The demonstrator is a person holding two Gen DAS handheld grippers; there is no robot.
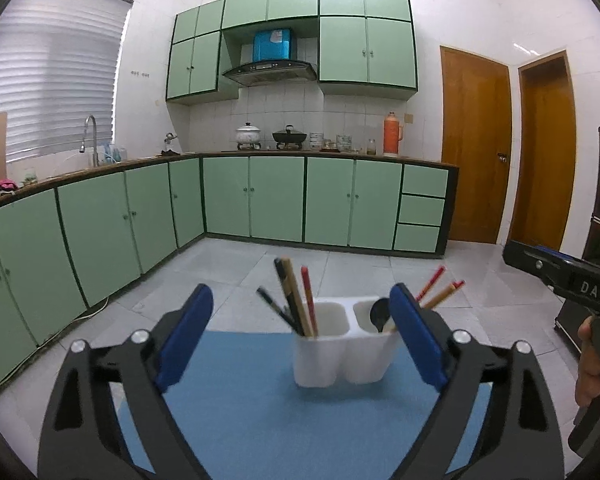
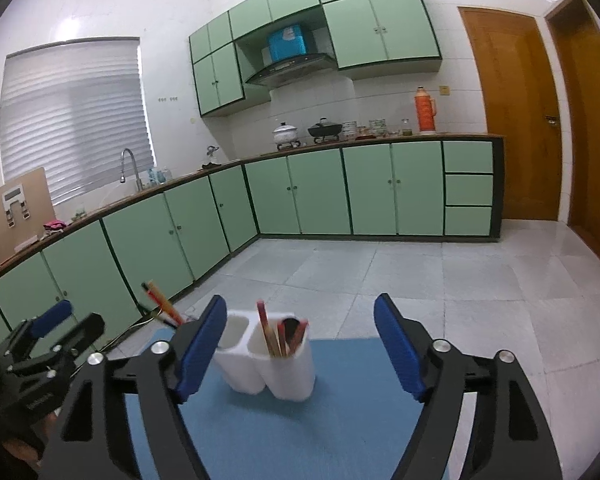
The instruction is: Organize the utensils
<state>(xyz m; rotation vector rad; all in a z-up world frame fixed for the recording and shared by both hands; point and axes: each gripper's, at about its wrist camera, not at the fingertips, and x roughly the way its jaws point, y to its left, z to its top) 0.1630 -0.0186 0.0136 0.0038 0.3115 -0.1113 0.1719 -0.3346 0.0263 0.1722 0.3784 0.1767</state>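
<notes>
On the blue mat [image 1: 260, 400] that covers the bench, the left wrist view shows a white two-compartment holder [image 1: 342, 354] standing upright, just ahead of the left gripper [image 1: 302, 338], whose jaws are wide apart and empty. Its left compartment holds several chopsticks [image 1: 296, 300] leaning at steep angles; the right one holds a dark spoon [image 1: 380, 312] and more chopsticks [image 1: 440, 290], partly hidden behind the right blue pad. The right gripper [image 1: 568, 280] hangs off to the side, well apart from the holder

From the right wrist view, the right gripper [image 2: 300, 350] also has its jaws spread open with nothing between them, and the holder [image 2: 272, 358] sits just in front, nearer the left pad. The utensils look already sorted, so the main risk is in any further move: the holder looks light and top-heavy with tall sticks, and a pad brushing a leaning chopstick or the rim could tip it or flick sticks onto the floor [image 2: 420, 280]
</notes>
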